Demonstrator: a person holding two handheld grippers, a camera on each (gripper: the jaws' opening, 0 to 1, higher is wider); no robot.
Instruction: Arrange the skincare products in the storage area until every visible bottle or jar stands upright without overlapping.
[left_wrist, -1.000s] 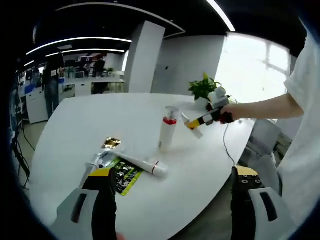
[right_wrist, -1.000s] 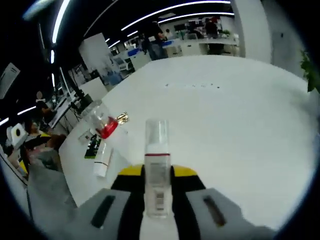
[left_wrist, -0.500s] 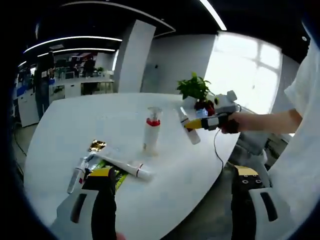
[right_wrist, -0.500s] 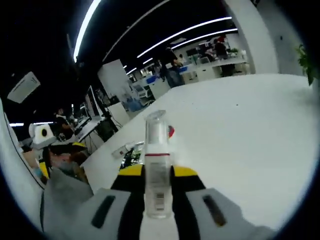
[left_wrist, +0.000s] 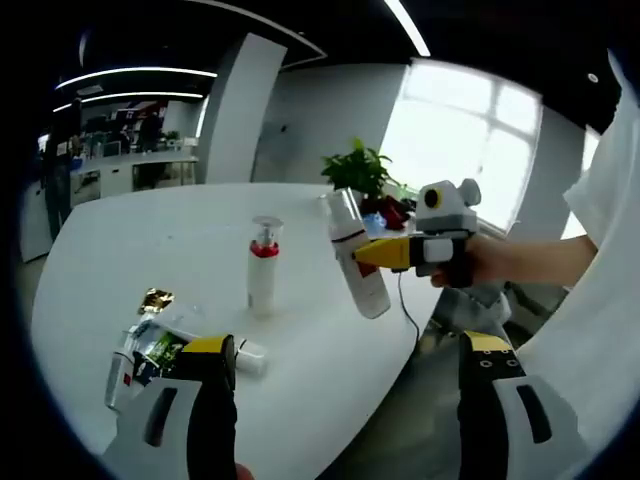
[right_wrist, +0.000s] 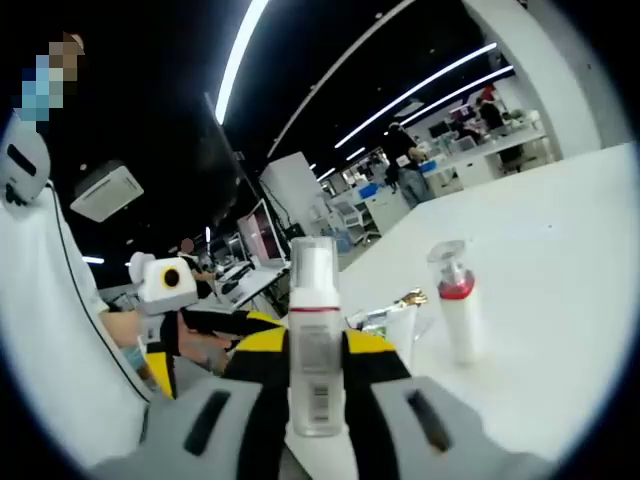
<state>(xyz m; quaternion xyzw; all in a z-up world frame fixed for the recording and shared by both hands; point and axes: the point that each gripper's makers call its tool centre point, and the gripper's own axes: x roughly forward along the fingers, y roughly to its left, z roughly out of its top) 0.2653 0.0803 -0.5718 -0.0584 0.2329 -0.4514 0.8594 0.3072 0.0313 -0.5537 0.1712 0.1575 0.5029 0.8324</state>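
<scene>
My right gripper (right_wrist: 315, 345) is shut on a white bottle with a clear cap (right_wrist: 315, 290) and holds it in the air. From the left gripper view the same bottle (left_wrist: 355, 255) hangs tilted above the white table's (left_wrist: 320, 350) near side, gripped by the right gripper (left_wrist: 385, 252). A white pump bottle with a red collar (left_wrist: 262, 278) stands upright on the table (right_wrist: 560, 250), and the right gripper view shows that pump bottle (right_wrist: 455, 300) too. Several tubes (left_wrist: 150, 345) lie flat near a gold packet (left_wrist: 155, 298). My left gripper (left_wrist: 345, 400) is open and holds nothing.
A potted plant (left_wrist: 355, 170) stands at the table's far edge. A person's arm and white shirt (left_wrist: 590, 260) are on the right. Desks and people (right_wrist: 405, 165) stand in the office behind. The left gripper (right_wrist: 190, 340) is near the table's edge.
The right gripper has carried the capped bottle up and nearer to the left gripper. Both cameras have swung, so the pump bottle and the tubes have shifted in the views.
</scene>
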